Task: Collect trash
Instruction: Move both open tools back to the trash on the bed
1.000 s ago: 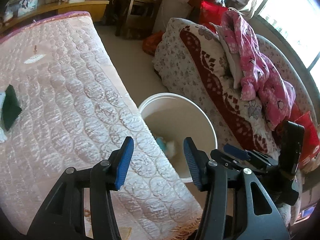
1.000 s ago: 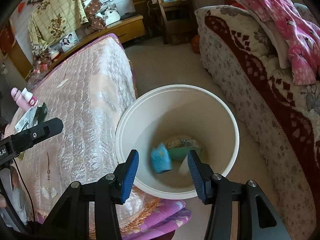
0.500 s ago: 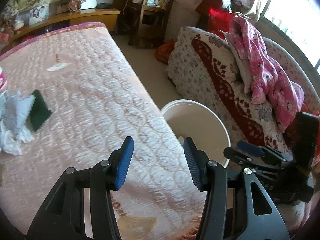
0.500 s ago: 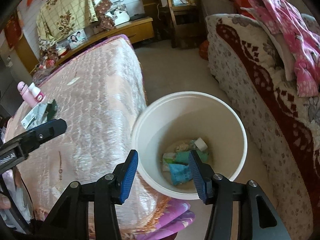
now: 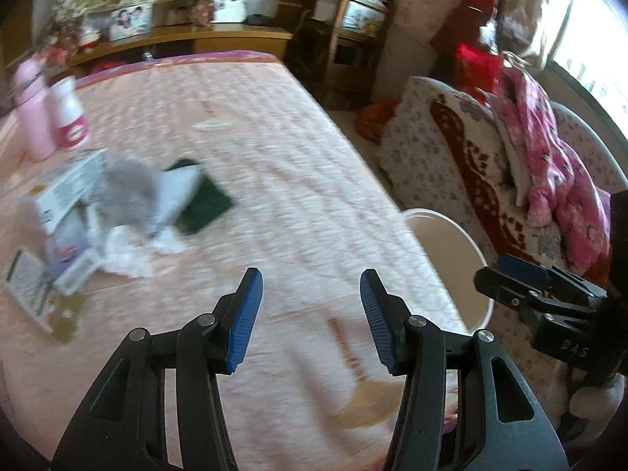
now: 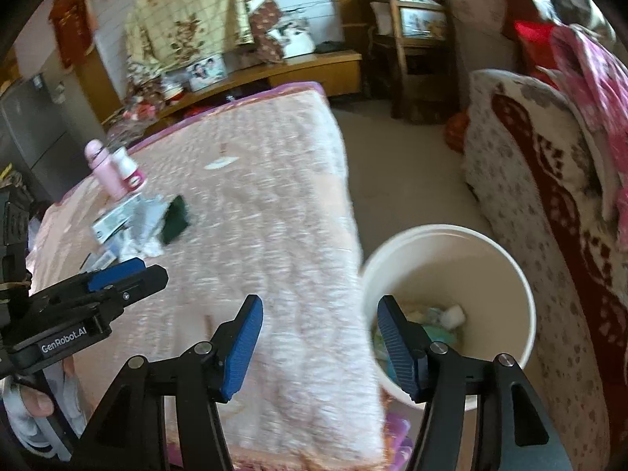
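Note:
A white bin point(image 6: 451, 306) stands on the floor beside the pink quilted bed point(image 6: 251, 204) and holds crumpled trash point(image 6: 435, 322). On the bed lies a pile of trash point(image 5: 117, 212): boxes, white tissue, grey paper and a dark green packet point(image 5: 204, 204). My left gripper point(image 5: 310, 314) hovers open over the bed, nothing between its fingers. My right gripper point(image 6: 318, 337) hangs above the bed's edge next to the bin, its jaws opening and empty. Each gripper shows in the other's view: the right gripper point(image 5: 549, 294), the left gripper point(image 6: 98, 294).
A pink bottle point(image 5: 33, 117) and a white one point(image 5: 70, 114) stand behind the pile. A sofa point(image 6: 549, 196) with pink clothing flanks the bin on the right. A wooden chair point(image 6: 416, 39) and a low shelf point(image 6: 274, 70) sit at the back.
Both grippers swung left from over the bin toward the bed, and the trash pile came into the left wrist view. The right gripper's jaws spread wider.

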Motion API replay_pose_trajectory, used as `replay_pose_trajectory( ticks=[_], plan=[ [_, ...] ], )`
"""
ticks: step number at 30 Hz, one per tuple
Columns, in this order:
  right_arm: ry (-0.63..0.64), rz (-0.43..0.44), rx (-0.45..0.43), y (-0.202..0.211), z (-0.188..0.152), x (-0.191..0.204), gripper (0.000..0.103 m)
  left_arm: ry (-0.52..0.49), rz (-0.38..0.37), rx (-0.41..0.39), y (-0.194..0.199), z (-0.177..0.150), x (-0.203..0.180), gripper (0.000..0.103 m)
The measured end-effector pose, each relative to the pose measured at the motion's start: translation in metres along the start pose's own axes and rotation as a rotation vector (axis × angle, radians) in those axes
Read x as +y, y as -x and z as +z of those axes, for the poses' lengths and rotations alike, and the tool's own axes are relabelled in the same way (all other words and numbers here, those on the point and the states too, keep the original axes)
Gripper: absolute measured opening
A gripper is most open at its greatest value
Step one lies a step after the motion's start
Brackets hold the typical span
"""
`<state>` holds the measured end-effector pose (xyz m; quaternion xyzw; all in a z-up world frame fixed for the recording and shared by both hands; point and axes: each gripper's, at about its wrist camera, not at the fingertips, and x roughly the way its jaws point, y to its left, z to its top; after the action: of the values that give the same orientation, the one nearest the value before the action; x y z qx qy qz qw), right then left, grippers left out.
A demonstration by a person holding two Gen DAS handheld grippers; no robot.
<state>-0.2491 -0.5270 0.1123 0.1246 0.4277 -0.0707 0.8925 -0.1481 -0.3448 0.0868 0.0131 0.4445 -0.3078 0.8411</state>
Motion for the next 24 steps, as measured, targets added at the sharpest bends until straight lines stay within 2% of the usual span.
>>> replay_pose_trajectory(
  ticks=[7, 15, 24],
  plan=[
    [0.073, 0.049, 0.028, -0.016, 0.0, 0.044, 0.059, 0.104, 0.062, -0.005, 0.011, -0.005, 0.067, 0.05],
    [0.109, 0.08, 0.06, -0.033, 0.0, 0.071, 0.059, 0.173, 0.096, 0.015, 0.021, -0.026, 0.115, 0.05],
    [0.135, 0.096, 0.089, -0.046, -0.003, 0.09, 0.059, 0.239, 0.103, 0.011, -0.003, -0.009, 0.16, 0.05]
  ],
)
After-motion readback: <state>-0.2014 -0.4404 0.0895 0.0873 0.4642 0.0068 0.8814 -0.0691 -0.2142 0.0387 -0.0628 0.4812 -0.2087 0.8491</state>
